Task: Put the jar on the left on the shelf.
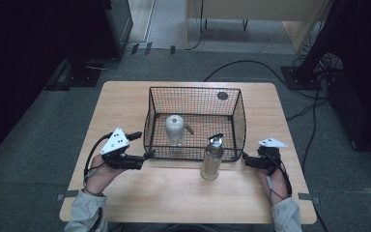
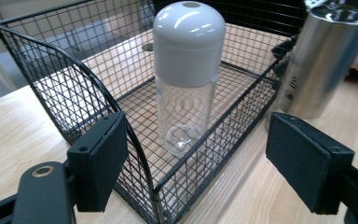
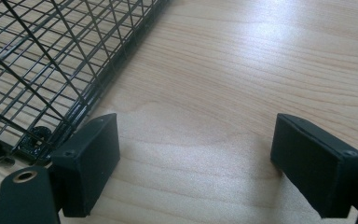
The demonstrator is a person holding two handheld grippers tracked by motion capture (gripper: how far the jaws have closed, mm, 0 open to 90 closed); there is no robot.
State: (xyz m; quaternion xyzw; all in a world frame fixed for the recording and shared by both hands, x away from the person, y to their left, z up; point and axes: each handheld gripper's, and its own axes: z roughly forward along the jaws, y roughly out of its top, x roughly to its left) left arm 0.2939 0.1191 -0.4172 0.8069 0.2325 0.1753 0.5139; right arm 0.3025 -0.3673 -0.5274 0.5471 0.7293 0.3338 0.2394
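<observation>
A black wire basket (image 1: 195, 88) stands in the middle of the wooden table (image 1: 174, 198). Inside it, a clear bottle (image 1: 176, 129) with a pale grey domed cap stands upright. A steel bottle (image 1: 211, 162) stands on the table just outside the basket's front wall. My left gripper (image 1: 149, 154) is at the basket's front left corner, open. In the left gripper view the basket (image 2: 51, 51) corner lies between the spread jaws of my left gripper (image 2: 203, 163), with the clear bottle (image 2: 186, 70) and steel bottle (image 2: 321, 60) beyond. My right gripper (image 1: 245, 159) (image 3: 196, 163) is open over bare wood beside the basket (image 3: 37, 60).
A dark round hole (image 1: 222, 95) sits in the tabletop behind the basket. Bare wood runs along the table's front edge, between the person's two forearms. Cables (image 1: 251, 65) and black stand bases lie on the grey floor beyond the table.
</observation>
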